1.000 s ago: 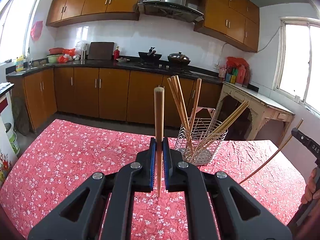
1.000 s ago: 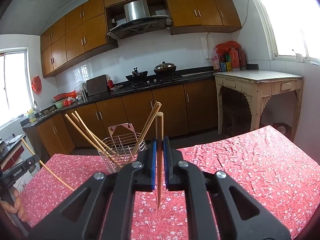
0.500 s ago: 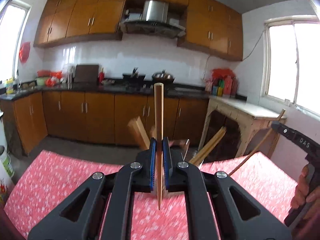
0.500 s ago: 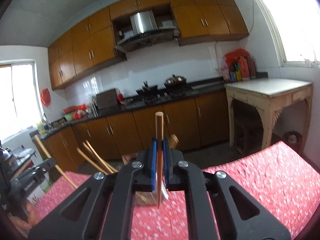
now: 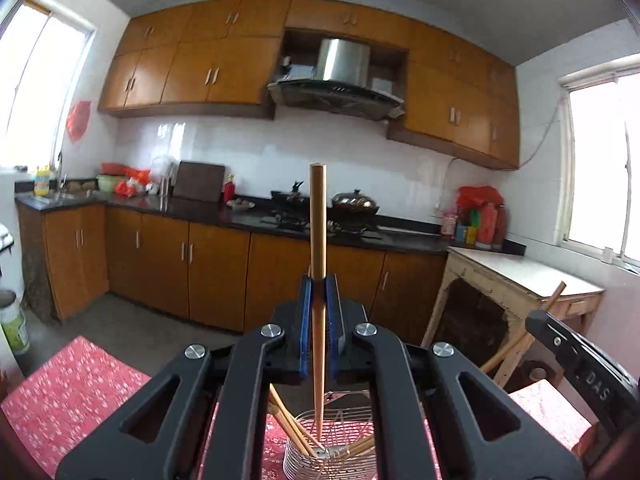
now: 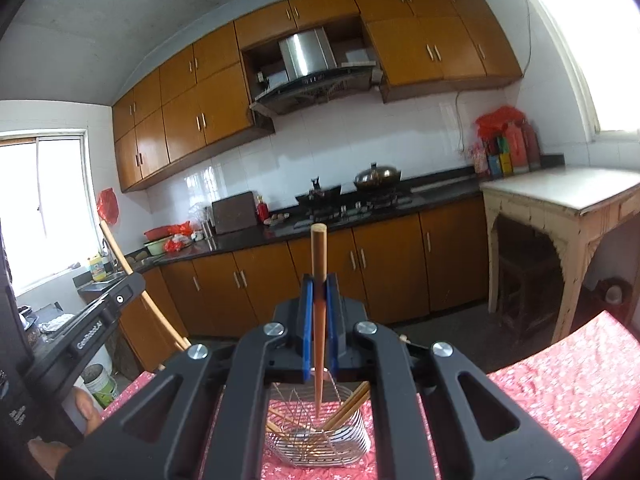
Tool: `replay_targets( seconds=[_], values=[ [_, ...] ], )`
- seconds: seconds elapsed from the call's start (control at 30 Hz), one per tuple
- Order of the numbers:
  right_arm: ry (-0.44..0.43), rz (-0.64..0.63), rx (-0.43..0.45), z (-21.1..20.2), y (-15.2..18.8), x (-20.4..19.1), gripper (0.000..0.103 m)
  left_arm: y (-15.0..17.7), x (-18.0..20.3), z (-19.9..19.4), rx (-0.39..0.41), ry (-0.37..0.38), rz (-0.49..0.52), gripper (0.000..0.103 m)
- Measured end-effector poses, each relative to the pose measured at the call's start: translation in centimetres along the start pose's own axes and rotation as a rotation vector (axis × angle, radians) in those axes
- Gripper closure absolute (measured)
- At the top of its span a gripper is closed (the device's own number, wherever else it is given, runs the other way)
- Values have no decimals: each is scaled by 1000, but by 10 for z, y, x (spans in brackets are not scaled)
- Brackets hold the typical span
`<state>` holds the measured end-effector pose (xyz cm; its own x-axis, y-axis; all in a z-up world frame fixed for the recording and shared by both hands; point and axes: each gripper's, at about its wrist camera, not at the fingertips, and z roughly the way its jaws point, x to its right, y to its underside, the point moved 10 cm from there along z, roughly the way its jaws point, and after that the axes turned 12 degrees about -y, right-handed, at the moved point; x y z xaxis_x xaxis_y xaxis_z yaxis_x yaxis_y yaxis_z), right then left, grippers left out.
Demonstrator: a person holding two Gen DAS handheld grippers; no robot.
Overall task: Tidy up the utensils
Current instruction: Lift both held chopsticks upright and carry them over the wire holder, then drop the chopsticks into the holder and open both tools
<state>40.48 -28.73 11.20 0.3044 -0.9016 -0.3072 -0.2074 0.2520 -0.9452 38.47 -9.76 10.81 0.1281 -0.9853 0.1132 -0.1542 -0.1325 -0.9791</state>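
My left gripper [image 5: 318, 300] is shut on a wooden chopstick [image 5: 318, 232] held upright, its lower tip just over the wire utensil basket [image 5: 332, 456], which holds several chopsticks. My right gripper [image 6: 319, 304] is shut on another wooden chopstick [image 6: 319, 256], also upright, its tip inside the mouth of the same basket [image 6: 320, 444]. Each gripper shows at the edge of the other's view: the right one [image 5: 580, 364] and the left one [image 6: 88, 340], each with its chopstick sticking out.
The basket stands on a table with a red flowered cloth [image 5: 68, 388] [image 6: 560, 392]. Behind it are brown kitchen cabinets [image 5: 160, 264], a black counter with a stove and pots [image 6: 360, 196], and a pale side table [image 6: 560, 200] at the right.
Both grippers have moved forward and risen over the basket. The basket has slid from mid-view to the bottom of both views, under the chopstick tips.
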Motion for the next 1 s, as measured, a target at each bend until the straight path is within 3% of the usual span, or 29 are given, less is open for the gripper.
replay_targets(
  seconds=[0.5,0.67,0.7,0.8,1.0],
  values=[
    [-38,125,-134,49,57,24,95,49,-8,40,-136,-21,18,96],
    [19,154,-170,57,69,43,85,53,-17,40,-181,-17,18,93],
    [31,162,-167,55,69,47,82,51,-19,38,-180,-18,16,89],
    [53,182,-137,43,65,54,72,41,-28,29,-151,-35,13,60],
    [97,144,-87,10,53,53,58,28,-44,7,-122,-51,6,56]
  ],
)
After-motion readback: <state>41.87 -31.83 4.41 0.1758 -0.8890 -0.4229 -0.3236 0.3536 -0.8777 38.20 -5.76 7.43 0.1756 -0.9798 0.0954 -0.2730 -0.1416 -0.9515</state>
